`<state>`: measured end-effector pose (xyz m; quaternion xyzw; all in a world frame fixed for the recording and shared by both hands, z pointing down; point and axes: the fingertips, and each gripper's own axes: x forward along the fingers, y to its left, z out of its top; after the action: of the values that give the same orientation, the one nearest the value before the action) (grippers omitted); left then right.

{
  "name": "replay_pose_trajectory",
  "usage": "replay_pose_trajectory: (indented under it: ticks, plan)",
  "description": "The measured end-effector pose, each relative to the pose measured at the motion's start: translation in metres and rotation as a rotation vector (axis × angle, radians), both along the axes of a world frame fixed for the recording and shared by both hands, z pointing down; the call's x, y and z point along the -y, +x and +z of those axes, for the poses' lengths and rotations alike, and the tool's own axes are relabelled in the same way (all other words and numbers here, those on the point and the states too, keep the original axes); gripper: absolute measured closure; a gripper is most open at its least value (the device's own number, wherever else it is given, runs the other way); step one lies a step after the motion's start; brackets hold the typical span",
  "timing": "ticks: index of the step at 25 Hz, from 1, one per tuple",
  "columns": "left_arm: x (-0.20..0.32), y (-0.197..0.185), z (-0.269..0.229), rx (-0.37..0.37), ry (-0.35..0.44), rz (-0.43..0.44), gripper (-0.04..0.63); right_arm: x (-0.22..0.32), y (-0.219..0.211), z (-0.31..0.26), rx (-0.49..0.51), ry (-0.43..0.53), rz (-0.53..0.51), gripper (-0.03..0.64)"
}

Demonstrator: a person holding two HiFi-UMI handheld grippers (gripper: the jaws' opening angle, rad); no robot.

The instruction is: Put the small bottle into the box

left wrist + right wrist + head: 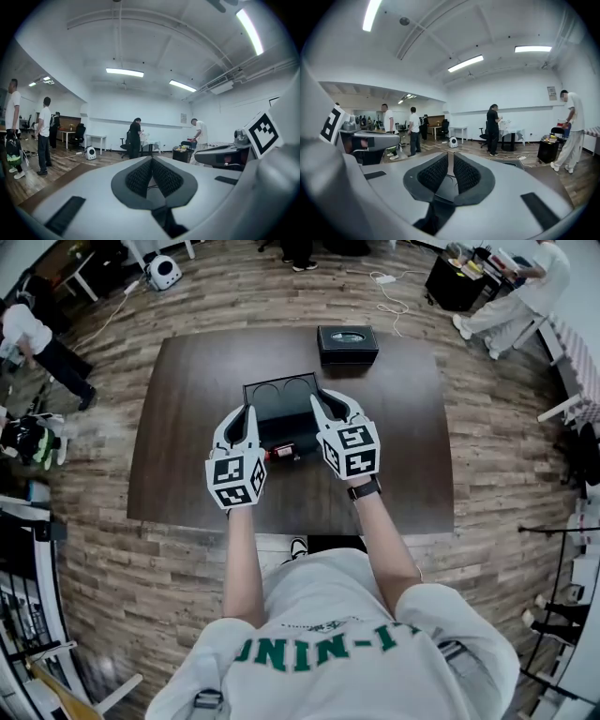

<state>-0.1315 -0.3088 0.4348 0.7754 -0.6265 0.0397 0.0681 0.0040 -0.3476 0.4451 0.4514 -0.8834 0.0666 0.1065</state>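
Observation:
In the head view a small dark bottle with a red band (282, 454) lies on its side on the brown table (187, 427), just in front of an open black box (281, 390) with two round hollows. Both grippers hang above the table and point away from me. My left gripper (247, 414) is left of the bottle. My right gripper (319, 399) is to the right of it. Neither touches the bottle or the box. The left gripper's pads (140, 176) meet at the tips, with nothing held. The right gripper's pads (464, 173) stand a narrow slit apart, also empty.
A second, closed black case (347, 343) sits at the table's far edge. Several people stand around the room, one near a black cart (459, 277) at the back right. A white device (164, 273) and cables lie on the wooden floor beyond the table.

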Motion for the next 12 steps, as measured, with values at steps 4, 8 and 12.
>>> replay_pose_trajectory:
  ticks: [4, 8, 12]
  plan:
    - [-0.008, 0.007, -0.016, 0.008, 0.033, 0.009, 0.581, -0.010, 0.013, -0.019, 0.037, 0.042, 0.066, 0.586]
    - [-0.015, 0.012, -0.028, 0.013, 0.062, 0.006, 0.581, -0.020, 0.016, -0.032, 0.053, 0.067, 0.084, 0.601]
    - [-0.020, 0.010, -0.035, 0.020, 0.076, -0.002, 0.581, -0.028, 0.016, -0.040, 0.043, 0.085, 0.092, 0.601]
